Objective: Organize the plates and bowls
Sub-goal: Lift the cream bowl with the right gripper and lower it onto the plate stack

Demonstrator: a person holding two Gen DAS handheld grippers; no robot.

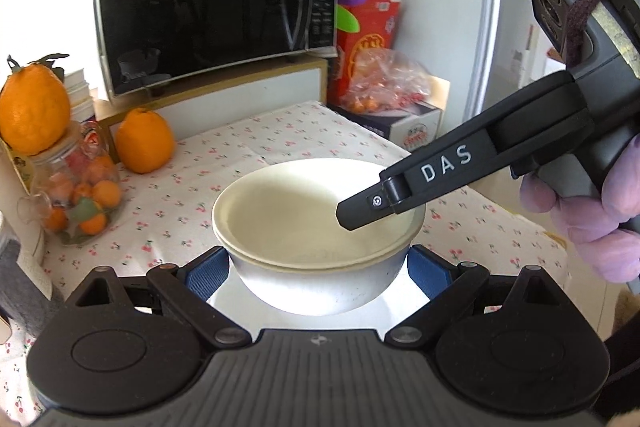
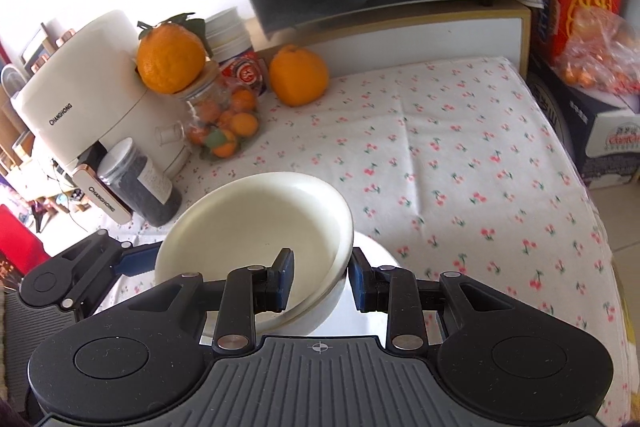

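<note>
The left gripper (image 1: 318, 267) held a white bowl (image 1: 320, 283) between its spread jaws above a white plate (image 1: 224, 301) near the tabletop's (image 2: 460, 155) front edge. The right gripper (image 2: 320, 277) pinched the rim of the cream bowl (image 2: 256, 223) nested inside. Cloth toward the back right corner lay open; a jar of oranges (image 2: 218, 123) stood at the left edge.

"DAS" on right hand-held gripper (image 1: 352, 215) finger; "CHANGHONG" on cream appliance (image 2: 80, 95) body & handle.

Layout relative to the stacked bowls (image 1: 316, 223).
Microwave (image 1: 212, 11) behind them; fruit jar (image 1: 76, 195) to their left; both on the desk (image 2: 460, 155), the jar topped by an orange (image 1: 34, 107).
</note>
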